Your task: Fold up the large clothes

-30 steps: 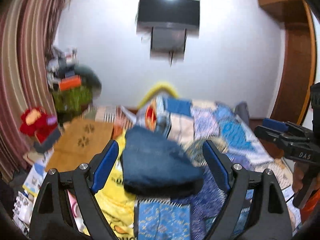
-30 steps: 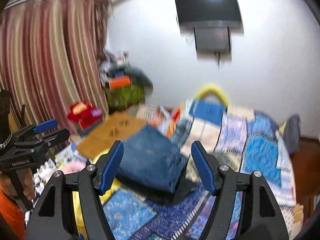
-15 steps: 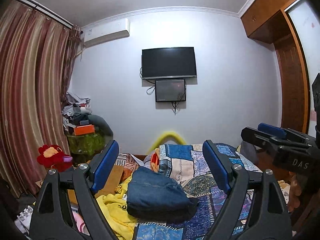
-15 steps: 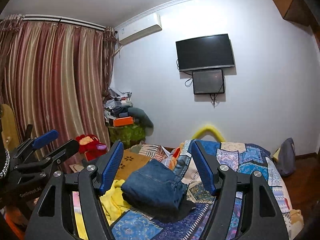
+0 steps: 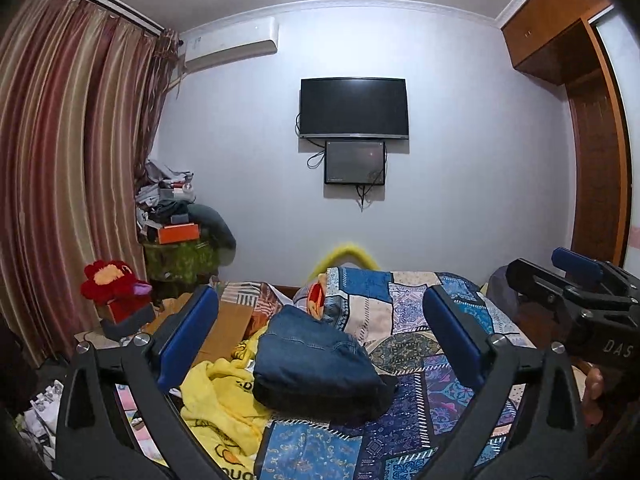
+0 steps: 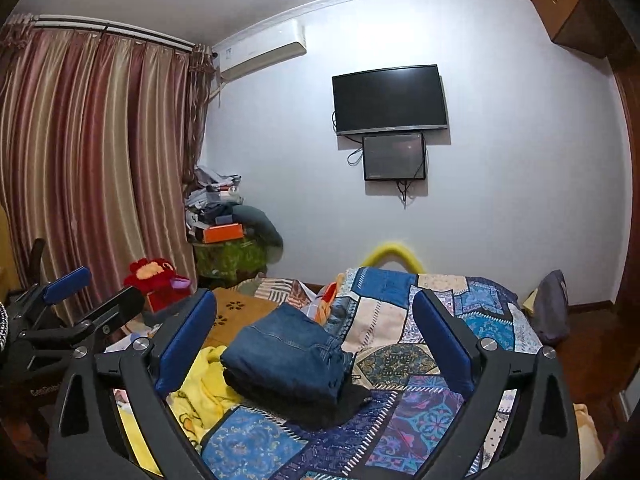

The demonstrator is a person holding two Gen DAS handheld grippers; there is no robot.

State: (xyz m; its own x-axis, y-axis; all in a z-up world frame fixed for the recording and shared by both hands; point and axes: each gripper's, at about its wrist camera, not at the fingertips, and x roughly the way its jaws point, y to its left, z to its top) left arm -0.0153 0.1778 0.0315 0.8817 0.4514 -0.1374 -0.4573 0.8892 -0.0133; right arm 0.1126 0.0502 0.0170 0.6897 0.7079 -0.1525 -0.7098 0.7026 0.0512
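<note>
Denim jeans (image 5: 316, 364) folded on bed, beyond both just-widened, empty jaws.

You see dark blue folded jeans (image 5: 314, 356) on a blue patchwork bedspread (image 5: 404, 320), beside a yellow cartoon-print blanket (image 5: 218, 392).

A dark television (image 5: 354, 107) hangs on the wall — striped curtains (image 5: 60, 168) left, red plush toy (image 5: 114, 286) below.

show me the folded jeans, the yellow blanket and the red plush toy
folded jeans (image 5: 312, 356), left wrist view, top face of the stack
yellow blanket (image 5: 218, 396), left wrist view, crumpled middle
red plush toy (image 6: 154, 276), right wrist view, its head
</note>
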